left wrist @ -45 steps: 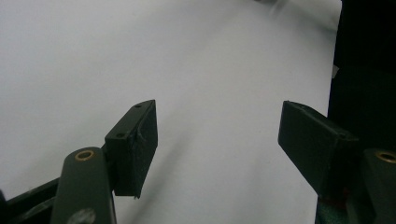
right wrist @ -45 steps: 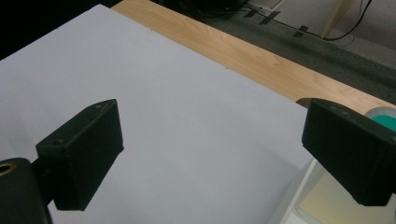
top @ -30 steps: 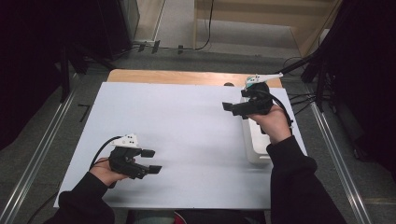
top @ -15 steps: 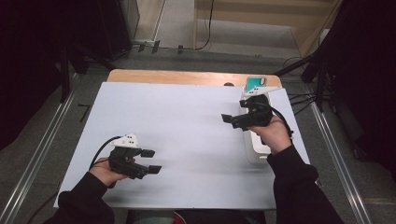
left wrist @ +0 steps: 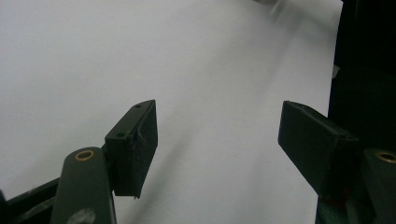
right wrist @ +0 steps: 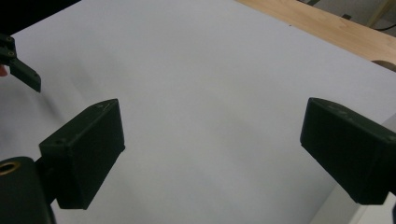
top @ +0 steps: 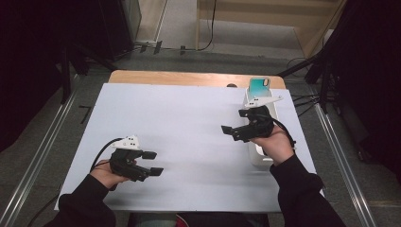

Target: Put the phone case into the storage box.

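White tray (top: pixel 257 156) runs lengthwise away from the person; both grippers, left (top: pixel 152 163) and right (top: pixel 232 121), spread empty

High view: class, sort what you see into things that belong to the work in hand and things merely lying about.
In the work:
- right hand-held gripper, open
- white tray beneath it
- teal phone at the tray's far end

Lying about:
- white sheet
- left hand-held gripper, open, idle
- wooden tabletop
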Available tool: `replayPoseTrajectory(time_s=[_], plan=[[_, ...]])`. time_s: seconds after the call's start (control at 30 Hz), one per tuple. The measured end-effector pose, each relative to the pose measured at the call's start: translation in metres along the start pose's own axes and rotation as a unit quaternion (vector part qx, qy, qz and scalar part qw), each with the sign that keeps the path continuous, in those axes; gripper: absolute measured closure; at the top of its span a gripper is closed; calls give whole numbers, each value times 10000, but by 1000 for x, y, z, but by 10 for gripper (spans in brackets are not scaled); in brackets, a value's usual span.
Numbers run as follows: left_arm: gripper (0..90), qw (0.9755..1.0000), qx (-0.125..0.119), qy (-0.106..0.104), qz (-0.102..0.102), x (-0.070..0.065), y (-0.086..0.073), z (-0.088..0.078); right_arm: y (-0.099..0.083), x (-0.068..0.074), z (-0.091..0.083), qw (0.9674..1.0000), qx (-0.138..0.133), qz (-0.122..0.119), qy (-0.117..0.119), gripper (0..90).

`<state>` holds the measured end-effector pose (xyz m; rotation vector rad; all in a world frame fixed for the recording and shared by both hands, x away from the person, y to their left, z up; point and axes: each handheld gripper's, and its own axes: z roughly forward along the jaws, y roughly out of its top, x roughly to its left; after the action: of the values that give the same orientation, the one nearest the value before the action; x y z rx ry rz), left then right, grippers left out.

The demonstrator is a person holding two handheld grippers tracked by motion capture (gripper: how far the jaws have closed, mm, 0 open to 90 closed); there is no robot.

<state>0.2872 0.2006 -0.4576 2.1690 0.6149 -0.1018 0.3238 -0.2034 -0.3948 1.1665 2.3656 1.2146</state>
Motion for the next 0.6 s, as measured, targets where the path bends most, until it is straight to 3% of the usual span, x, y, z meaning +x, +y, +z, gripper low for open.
replayPoseTrajectory(time_s=[0.43, 0.5, 0.6], plan=[[280, 10000, -40, 19, -29, 0, 0, -1, -18, 15, 2, 9997, 37, -78, 248, 54], [280, 10000, -21, 29, -32, 0, 0, -1, -22, 17, 1, 9996, 38, -113, 273, 145], [280, 10000, -37, 20, -24, 0, 0, -1, -26, 20, 0, 9993, 57, -161, 332, 146]])
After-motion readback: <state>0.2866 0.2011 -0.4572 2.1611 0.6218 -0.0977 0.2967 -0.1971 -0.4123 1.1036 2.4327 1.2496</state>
